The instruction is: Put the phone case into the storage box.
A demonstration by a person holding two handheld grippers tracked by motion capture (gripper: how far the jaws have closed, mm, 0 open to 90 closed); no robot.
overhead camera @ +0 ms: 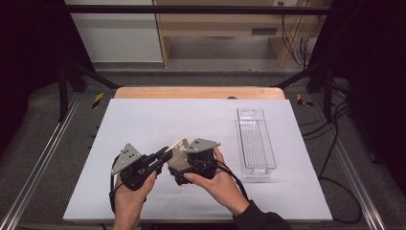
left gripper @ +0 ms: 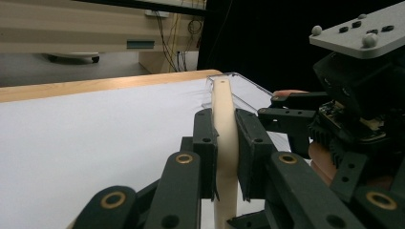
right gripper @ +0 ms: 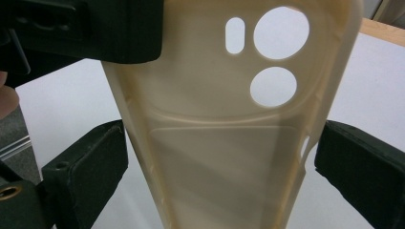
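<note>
Cream soft-plastic phone case (overhead camera: pixel 178 154), held above white bench (overhead camera: pixel 143 124) btwn both hands: left gripper (left gripper: pixel 224 143) jaws clamped on its edge, right gripper (right gripper: pixel 219 162) jaws flanking its sides w/ slight gaps, likely mid hand-over; clear plastic bin (overhead camera: pixel 256 141) nearby.

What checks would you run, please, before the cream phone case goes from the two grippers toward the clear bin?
1. Left gripper clamped on the phone case edge: ok, both fingers press it.
2. Right gripper grip on the case's sides: cannot tell, narrow gaps show at its fingers.
3. Case lifted off the white mat: ok.
4. Clear bin upright and empty: ok.
5. Mat between grippers and bin free of clutter: ok.
</note>
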